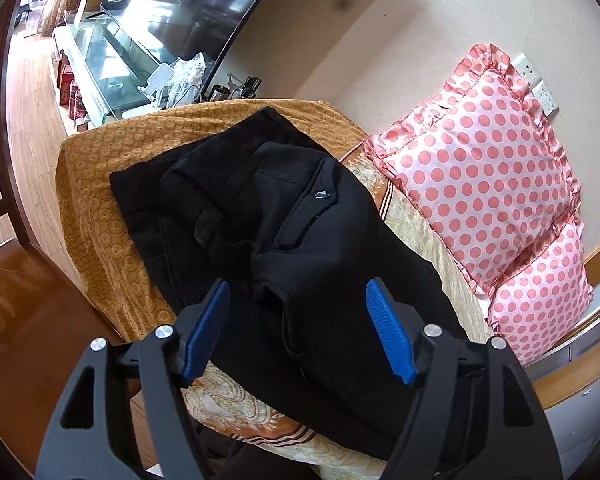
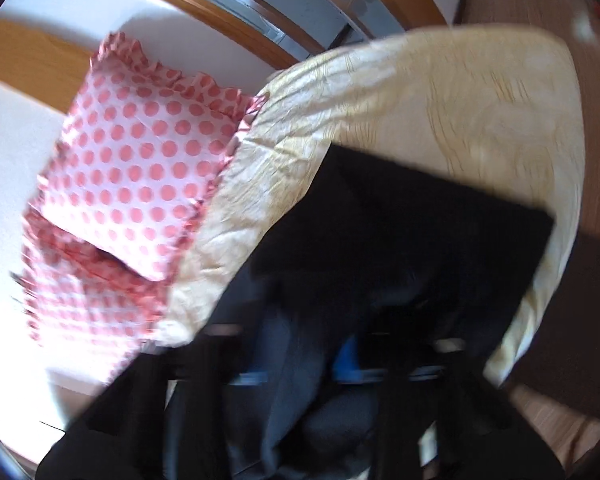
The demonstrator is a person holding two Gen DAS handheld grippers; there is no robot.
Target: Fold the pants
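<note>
The black pants (image 1: 268,216) lie crumpled on the bed, with the waistband and a button (image 1: 322,195) facing up. My left gripper (image 1: 298,330) is open and empty, its blue pads (image 1: 388,332) spread wide just above the near part of the pants. In the right wrist view the picture is blurred. The pants (image 2: 400,240) hang and bunch over my right gripper (image 2: 320,356). A bit of blue pad (image 2: 346,354) shows among black cloth, which appears pinched between the fingers.
A gold patterned bedspread (image 1: 100,184) covers the bed. Two pink polka-dot pillows (image 1: 480,168) lean against the wall at the right. A glass TV stand (image 1: 108,64) with clutter stands beyond the bed. The wooden floor (image 1: 28,92) lies to the left.
</note>
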